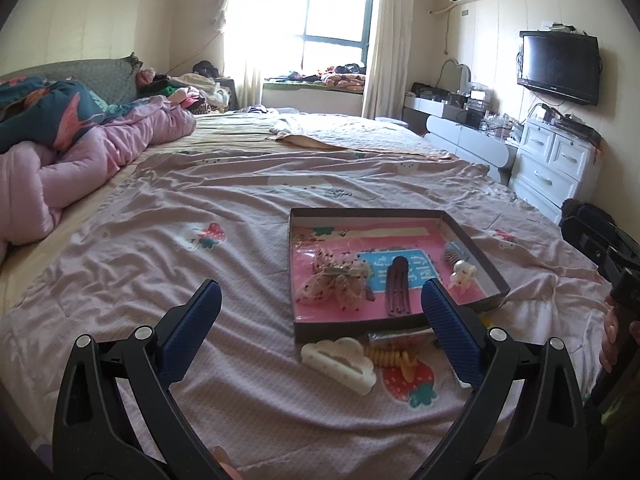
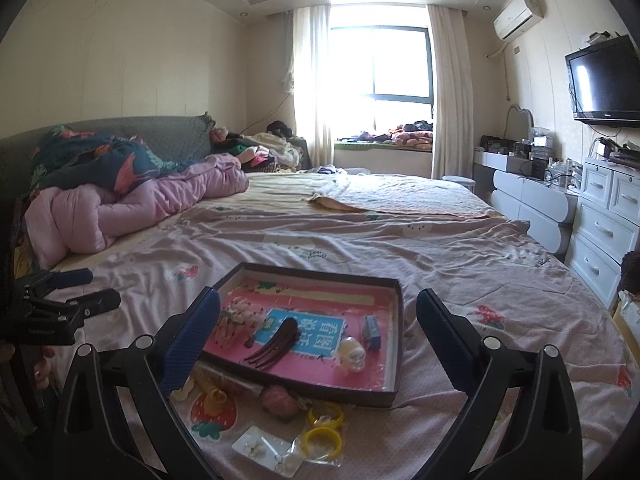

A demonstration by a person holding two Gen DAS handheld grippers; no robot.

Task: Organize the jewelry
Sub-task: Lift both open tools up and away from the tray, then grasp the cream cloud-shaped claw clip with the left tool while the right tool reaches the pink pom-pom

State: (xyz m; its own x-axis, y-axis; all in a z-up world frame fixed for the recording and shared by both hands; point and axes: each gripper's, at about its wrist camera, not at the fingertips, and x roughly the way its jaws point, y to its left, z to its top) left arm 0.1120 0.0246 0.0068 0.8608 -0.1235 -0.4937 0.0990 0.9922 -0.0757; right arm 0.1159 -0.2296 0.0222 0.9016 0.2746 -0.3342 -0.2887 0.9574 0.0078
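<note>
A: What lies closest to the left gripper (image 1: 320,316)?

B: Its blue pads stand spread as wide as they go, with nothing between them. Just beyond, on the pink bedspread (image 1: 160,240), lie a white cloud-shaped hair claw (image 1: 340,364) and a yellow coil hair tie (image 1: 394,360), touching each other, both just outside the near wall of the box lid.

A: And the right gripper (image 2: 316,332)?

B: Also wide apart and gripping nothing. Nearest it are a small clear packet of earrings (image 2: 266,450), two yellow rings (image 2: 324,428) in a clear bag, and a pink scrunchie (image 2: 279,400), all on the bedspread just short of the lid.

A: What is in the lid?

B: The shallow box lid (image 1: 476,248) (dark walls, pink printed floor) holds a spotted bow clip (image 1: 336,280) at its left, a brown hair comb (image 1: 397,284) in the middle, a pearl-like clip (image 1: 462,274) to the right, and a small striped clip (image 1: 452,256) behind that.

A: Farther off?

B: A bunched pink quilt (image 2: 132,208) near the headboard, white drawers (image 2: 604,224) at the right, then the bright window (image 2: 384,64)
</note>
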